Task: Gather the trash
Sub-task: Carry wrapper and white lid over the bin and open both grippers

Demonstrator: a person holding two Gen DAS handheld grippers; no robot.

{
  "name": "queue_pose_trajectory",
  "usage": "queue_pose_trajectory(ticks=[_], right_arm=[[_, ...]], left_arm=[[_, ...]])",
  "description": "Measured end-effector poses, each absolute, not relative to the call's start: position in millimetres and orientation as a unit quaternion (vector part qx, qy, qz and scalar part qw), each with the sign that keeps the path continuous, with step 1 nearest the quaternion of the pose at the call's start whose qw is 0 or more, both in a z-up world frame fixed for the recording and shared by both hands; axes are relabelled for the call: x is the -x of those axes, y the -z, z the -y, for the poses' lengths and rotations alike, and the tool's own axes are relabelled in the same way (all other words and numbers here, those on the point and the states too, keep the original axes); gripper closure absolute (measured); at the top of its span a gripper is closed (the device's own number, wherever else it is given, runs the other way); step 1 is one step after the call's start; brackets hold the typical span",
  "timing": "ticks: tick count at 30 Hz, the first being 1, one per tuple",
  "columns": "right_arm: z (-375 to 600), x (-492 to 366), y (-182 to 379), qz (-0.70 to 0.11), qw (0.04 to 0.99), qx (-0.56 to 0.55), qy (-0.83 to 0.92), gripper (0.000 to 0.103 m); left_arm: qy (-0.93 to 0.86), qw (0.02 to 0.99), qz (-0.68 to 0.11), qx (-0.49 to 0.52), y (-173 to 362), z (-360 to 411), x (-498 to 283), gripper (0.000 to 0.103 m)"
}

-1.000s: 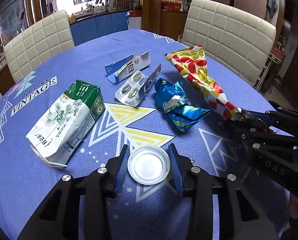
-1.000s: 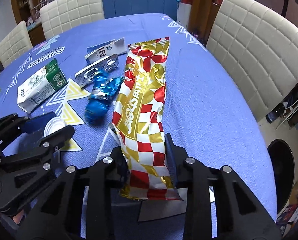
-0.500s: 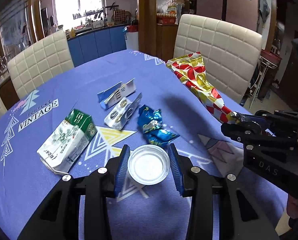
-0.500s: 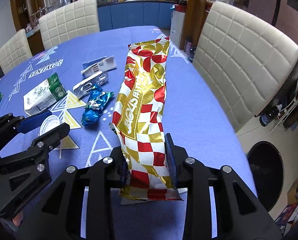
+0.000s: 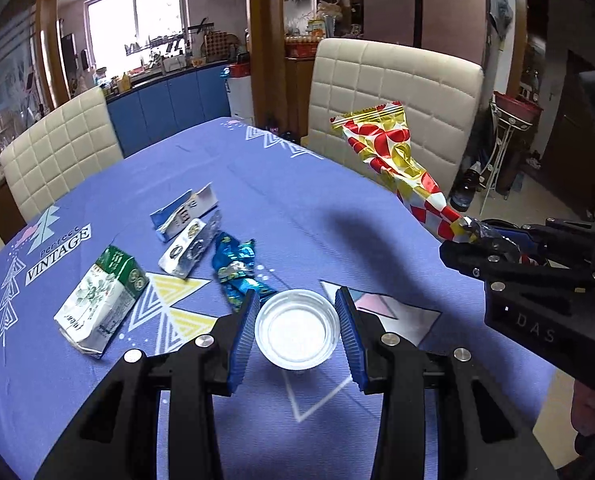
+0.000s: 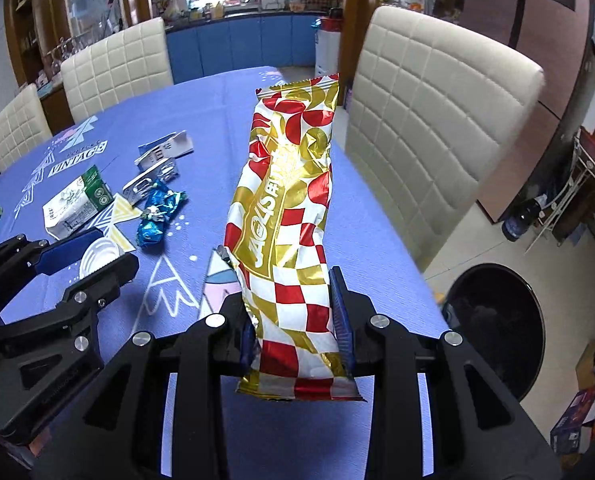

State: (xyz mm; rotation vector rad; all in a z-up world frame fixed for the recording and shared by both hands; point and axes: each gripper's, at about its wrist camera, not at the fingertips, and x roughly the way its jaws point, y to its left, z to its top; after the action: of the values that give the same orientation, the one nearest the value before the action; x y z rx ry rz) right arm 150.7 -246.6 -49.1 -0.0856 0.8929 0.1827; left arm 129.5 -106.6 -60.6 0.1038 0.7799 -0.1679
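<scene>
My left gripper is shut on a small clear plastic cup and holds it above the blue table; it also shows in the right wrist view. My right gripper is shut on a long red, gold and white snack wrapper, lifted off the table; the wrapper also shows in the left wrist view. On the table lie a green and white carton, a blister pack, a blue and white box flap and a crumpled blue wrapper.
A round black bin stands on the floor to the right of the table. Cream padded chairs surround the table. Boxes lie on the floor at the far right.
Both grippers have lifted up and back from the table with the cup and the snack wrapper. The remaining trash looks smaller and farther; the bin has come into fuller view.
</scene>
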Motion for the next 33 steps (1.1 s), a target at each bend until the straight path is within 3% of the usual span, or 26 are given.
queue_pose_trajectory(ticks=[33], right_arm=[[410.2,-138.0,50.2,-0.422,0.904,-0.048,0.053,0.069]], left_arm=[[0.182,0.907,-0.362,-0.115,48.3,241.3,-144.7,0.064]])
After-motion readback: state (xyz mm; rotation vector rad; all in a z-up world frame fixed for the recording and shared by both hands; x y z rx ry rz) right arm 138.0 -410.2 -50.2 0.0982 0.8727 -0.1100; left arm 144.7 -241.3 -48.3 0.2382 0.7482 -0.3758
